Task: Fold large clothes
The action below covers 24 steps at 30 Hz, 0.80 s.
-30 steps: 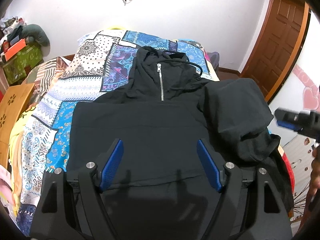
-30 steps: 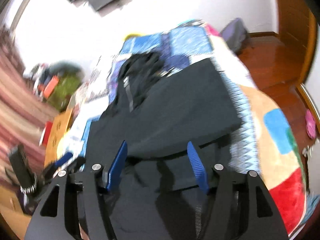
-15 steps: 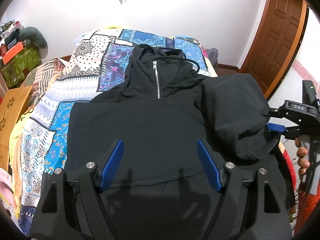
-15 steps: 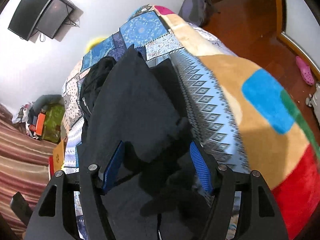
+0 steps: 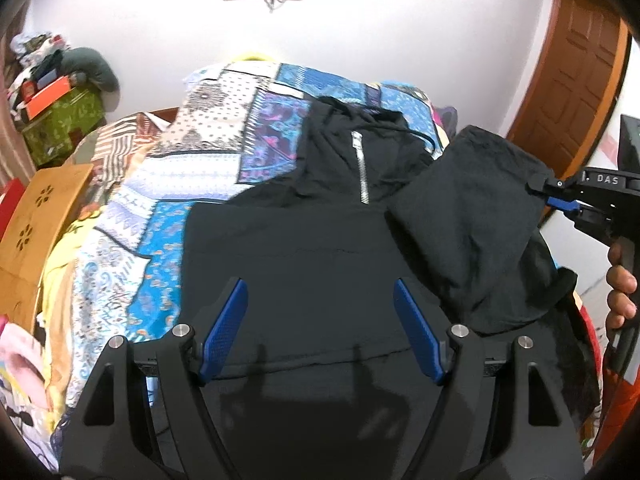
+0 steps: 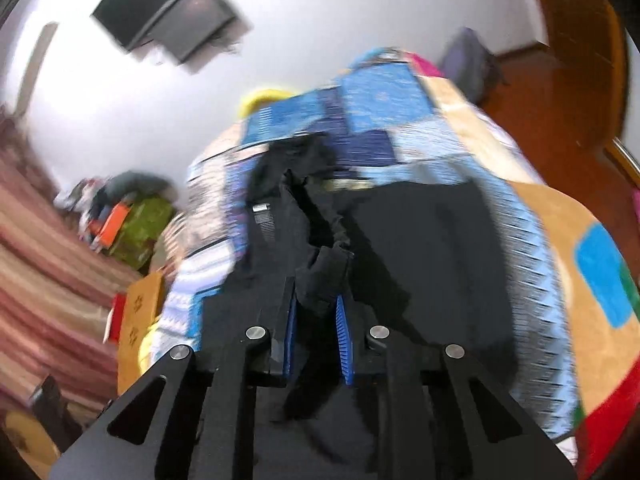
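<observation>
Black hoodie spread on bed, centre of frame, zipper toward wall. Left hand-held gripper hovers over hem, blue fingers wide apart, empty. Right hand-held gripper clamped on bunched sleeve, lifting it at right edge.

Bright, even room light; the left view is sharp, the right motion-blurred, both bent at the edges.
</observation>
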Each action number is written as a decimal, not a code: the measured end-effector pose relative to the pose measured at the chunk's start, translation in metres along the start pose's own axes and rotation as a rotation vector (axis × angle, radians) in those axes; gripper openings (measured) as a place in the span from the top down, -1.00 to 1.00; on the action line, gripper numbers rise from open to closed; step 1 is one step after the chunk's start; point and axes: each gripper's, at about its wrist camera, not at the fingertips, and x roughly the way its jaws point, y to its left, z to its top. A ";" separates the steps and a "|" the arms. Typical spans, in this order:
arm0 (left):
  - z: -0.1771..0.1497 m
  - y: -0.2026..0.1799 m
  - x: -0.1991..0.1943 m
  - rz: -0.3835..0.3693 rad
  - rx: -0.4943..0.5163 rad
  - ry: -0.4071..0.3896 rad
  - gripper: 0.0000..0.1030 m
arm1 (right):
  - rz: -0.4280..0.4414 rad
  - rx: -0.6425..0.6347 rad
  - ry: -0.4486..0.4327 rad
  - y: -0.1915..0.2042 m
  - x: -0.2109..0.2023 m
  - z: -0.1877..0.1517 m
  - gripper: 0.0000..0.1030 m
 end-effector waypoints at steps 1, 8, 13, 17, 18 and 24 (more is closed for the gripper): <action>0.000 0.007 -0.005 0.005 -0.010 -0.008 -0.45 | 0.022 -0.031 0.007 0.015 0.003 -0.001 0.70; -0.005 0.048 -0.039 0.070 -0.025 -0.059 -0.45 | 0.111 -0.205 0.104 0.093 0.040 -0.031 0.72; -0.016 0.071 -0.057 0.122 -0.030 -0.068 -0.45 | 0.112 -0.299 0.240 0.125 0.082 -0.073 0.67; -0.029 0.086 -0.063 0.154 -0.043 -0.059 -0.45 | 0.082 -0.349 0.346 0.137 0.106 -0.097 0.59; -0.032 0.090 -0.062 0.157 -0.054 -0.047 -0.45 | 0.079 -0.356 0.371 0.138 0.109 -0.100 0.54; -0.047 0.111 -0.041 0.128 -0.182 0.056 -0.45 | 0.079 -0.368 0.403 0.133 0.089 -0.099 -0.23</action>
